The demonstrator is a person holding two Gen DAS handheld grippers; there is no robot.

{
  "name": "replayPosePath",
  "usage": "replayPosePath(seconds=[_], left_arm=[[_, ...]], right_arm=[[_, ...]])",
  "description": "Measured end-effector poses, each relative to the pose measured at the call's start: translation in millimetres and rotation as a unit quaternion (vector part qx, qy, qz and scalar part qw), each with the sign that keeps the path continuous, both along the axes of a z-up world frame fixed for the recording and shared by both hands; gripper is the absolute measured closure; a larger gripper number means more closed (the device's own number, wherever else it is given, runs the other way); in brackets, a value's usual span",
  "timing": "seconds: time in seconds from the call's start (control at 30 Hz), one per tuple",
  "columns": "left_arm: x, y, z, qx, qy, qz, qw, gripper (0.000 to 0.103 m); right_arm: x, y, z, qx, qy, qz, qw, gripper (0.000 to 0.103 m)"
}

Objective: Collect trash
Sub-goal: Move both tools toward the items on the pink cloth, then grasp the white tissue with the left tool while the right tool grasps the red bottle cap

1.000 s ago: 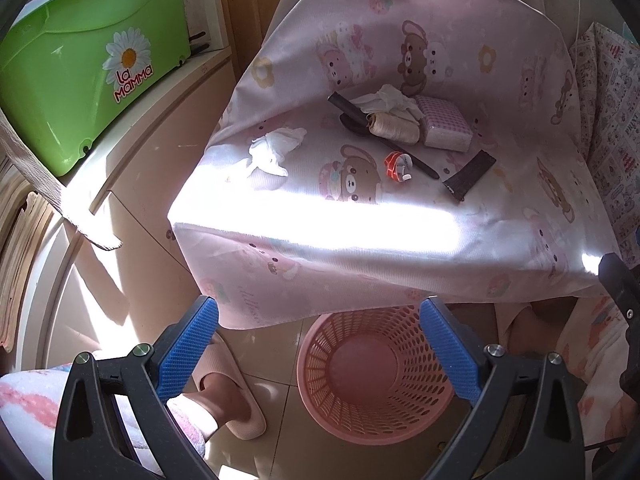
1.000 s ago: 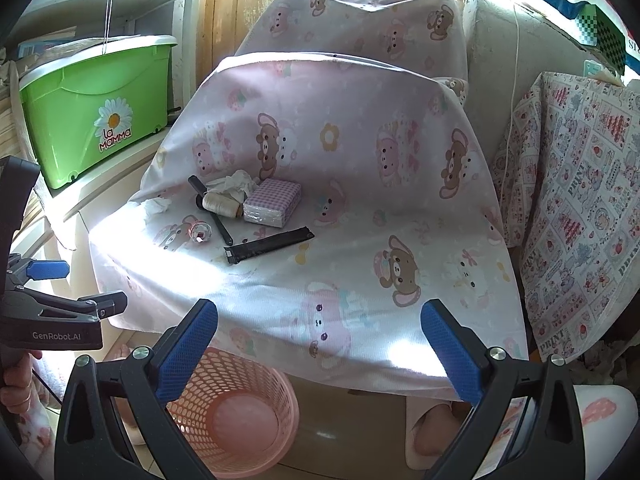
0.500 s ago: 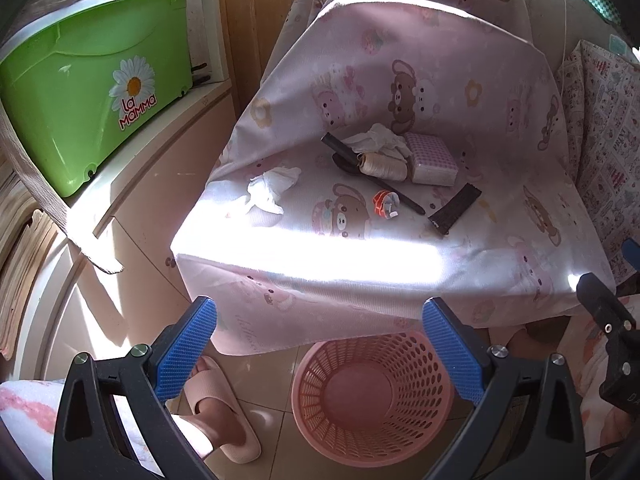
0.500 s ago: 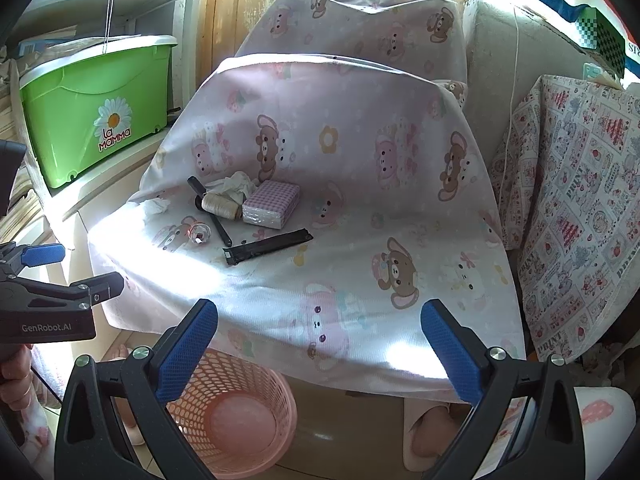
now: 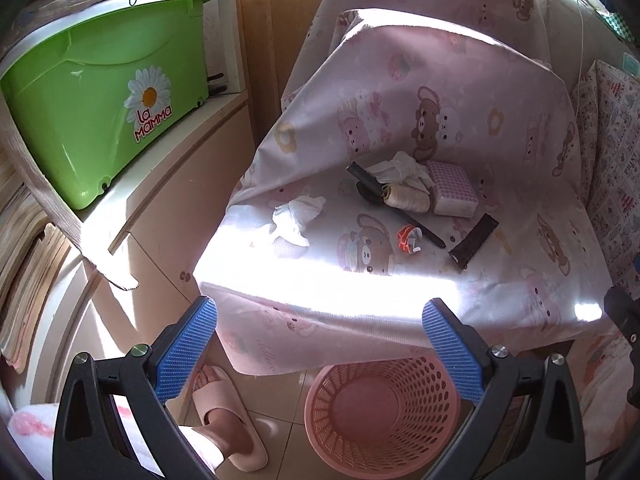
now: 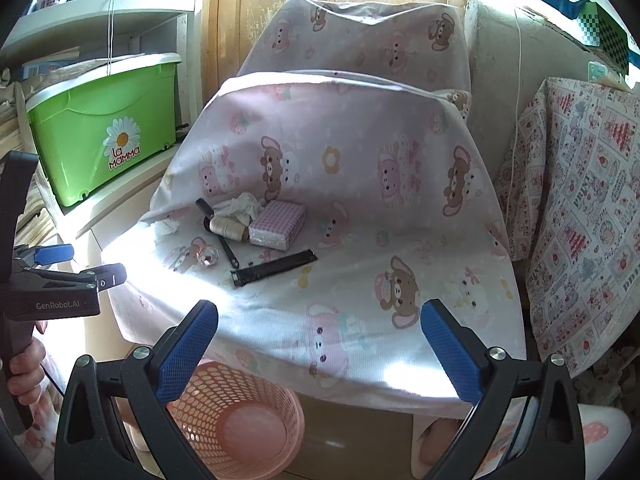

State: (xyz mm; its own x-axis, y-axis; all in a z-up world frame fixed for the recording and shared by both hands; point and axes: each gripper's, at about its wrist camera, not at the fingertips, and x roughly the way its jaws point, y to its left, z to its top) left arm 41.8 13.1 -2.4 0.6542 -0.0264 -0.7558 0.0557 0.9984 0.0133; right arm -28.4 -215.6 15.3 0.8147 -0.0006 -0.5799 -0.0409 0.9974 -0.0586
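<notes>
A table under a pink bear-print cloth [image 5: 500,152] [image 6: 400,208] carries a crumpled white tissue [image 5: 298,218] [image 6: 166,227] at its left, a second crumpled tissue [image 5: 400,168] [image 6: 242,206] behind a thread spool [image 5: 404,199] [image 6: 227,227], and a small red-and-clear wrapper [image 5: 409,239] [image 6: 209,257]. An empty pink mesh bin [image 5: 380,412] [image 6: 236,424] stands on the floor below the table's front edge. My left gripper [image 5: 318,350] is open above the bin, short of the table. My right gripper [image 6: 318,350] is open before the table's front edge, holding nothing.
Also on the cloth are a purple checked pack [image 5: 452,194] [image 6: 277,225], a black strip [image 5: 474,240] [image 6: 274,268] and a black-handled tool [image 5: 394,204]. A green bin [image 5: 100,120] [image 6: 104,136] sits on a cabinet at left. A slippered foot [image 5: 224,420] is beside the basket.
The left gripper has risen and pulled back, so the table sits lower in its view and the basket has dropped toward the bottom. The right gripper has barely moved.
</notes>
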Motion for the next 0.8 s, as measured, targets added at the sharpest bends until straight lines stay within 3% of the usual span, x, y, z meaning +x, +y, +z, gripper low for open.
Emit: replayPosePath(seconds=[0.1,0.2,0.3,0.4,0.5,0.57,0.67,0.77,0.8], left_arm=[[23,2,28,-0.027,-0.009,-0.018,0.9994,0.001],[60,-2,40,0.034,0.007,-0.007,0.9994,0.002],[89,10,29,0.019,0.034,-0.012,0.9992,0.004],[104,28,1,-0.022,0.069,-0.013,0.9973,0.021],[106,41,-26,-0.037,0.095,0.009,0.9947,0.043],[108,39,-33,-0.044,0.103,-0.005,0.9937,0.05],[109,25,-36,0.005,0.074,-0.016,0.9971,0.051],[112,3,-43,0.11,0.035,-0.021,0.993,0.05],[112,-2,-46,0.121,0.032,-0.028,0.9918,0.05]], right_arm=[[15,-7,23,0.003,-0.023,0.0,1.0,0.002],[38,-11,41,0.008,-0.031,0.01,0.999,0.003],[62,-9,43,0.011,-0.022,0.017,1.0,0.008],[76,-6,25,0.013,-0.008,0.017,1.0,0.012],[81,-3,-7,0.012,0.022,0.022,0.999,0.014],[83,1,-24,0.003,0.044,0.035,0.998,0.02],[83,5,-36,0.017,0.051,0.046,0.997,0.023],[86,10,-41,0.039,0.048,0.058,0.996,0.033],[88,13,-43,0.044,0.049,0.062,0.996,0.034]])
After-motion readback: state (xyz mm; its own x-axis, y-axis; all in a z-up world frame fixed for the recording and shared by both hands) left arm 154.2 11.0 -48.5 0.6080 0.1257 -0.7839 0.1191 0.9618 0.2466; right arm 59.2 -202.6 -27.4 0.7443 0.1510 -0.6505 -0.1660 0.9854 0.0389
